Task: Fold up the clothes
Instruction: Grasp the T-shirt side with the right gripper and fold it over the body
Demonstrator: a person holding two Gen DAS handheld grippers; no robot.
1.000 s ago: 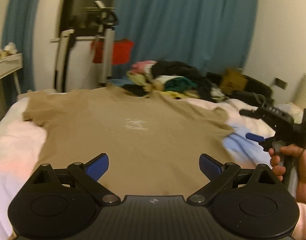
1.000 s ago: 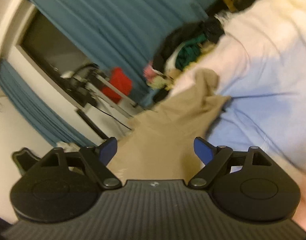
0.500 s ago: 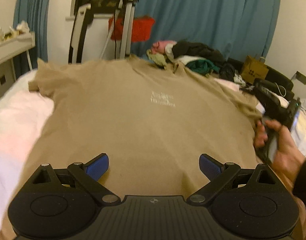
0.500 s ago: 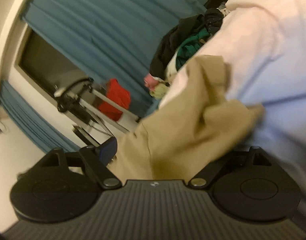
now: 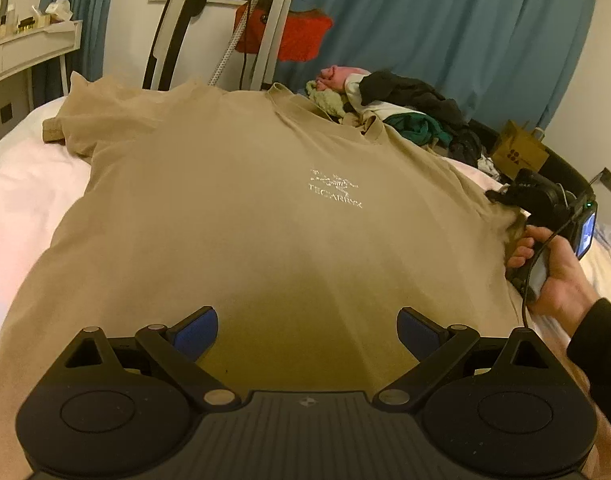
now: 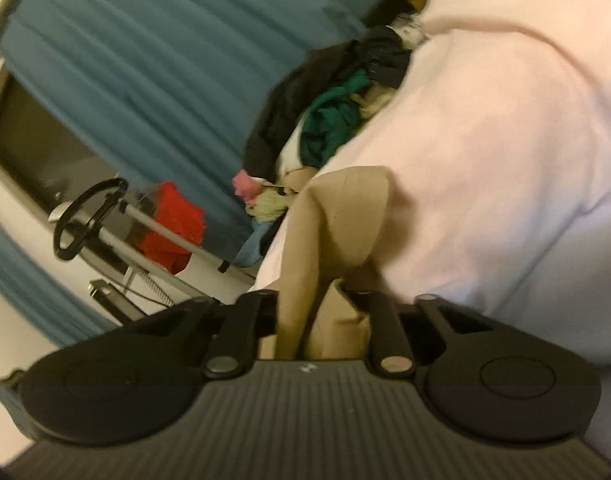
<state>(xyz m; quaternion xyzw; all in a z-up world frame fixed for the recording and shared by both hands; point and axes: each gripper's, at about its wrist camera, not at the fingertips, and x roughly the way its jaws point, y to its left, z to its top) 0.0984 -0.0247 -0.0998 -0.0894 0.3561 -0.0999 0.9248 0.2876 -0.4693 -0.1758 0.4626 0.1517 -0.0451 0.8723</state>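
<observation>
Tan T-shirt [image 5: 241, 216] lies spread flat, print up, on the pale bed [image 5: 21, 184], with no fold across the body visible. Left gripper [image 5: 307, 326] hovers over the near hem, fingers wide apart, holding nothing. Right gripper [image 6: 319, 312], in the person's hand [image 5: 553, 272], is clamped on the right sleeve [image 6: 345, 216], bunched between its fingers. Judgement: a sleeve fold is in hand; body folds remain. Further off, a heap of other clothes [image 5: 405, 108] lies unfolded by the blue curtain [image 5: 445, 20].

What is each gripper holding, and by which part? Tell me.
The right gripper pinches the shirt at its sleeve. The left gripper holds nothing.
</observation>
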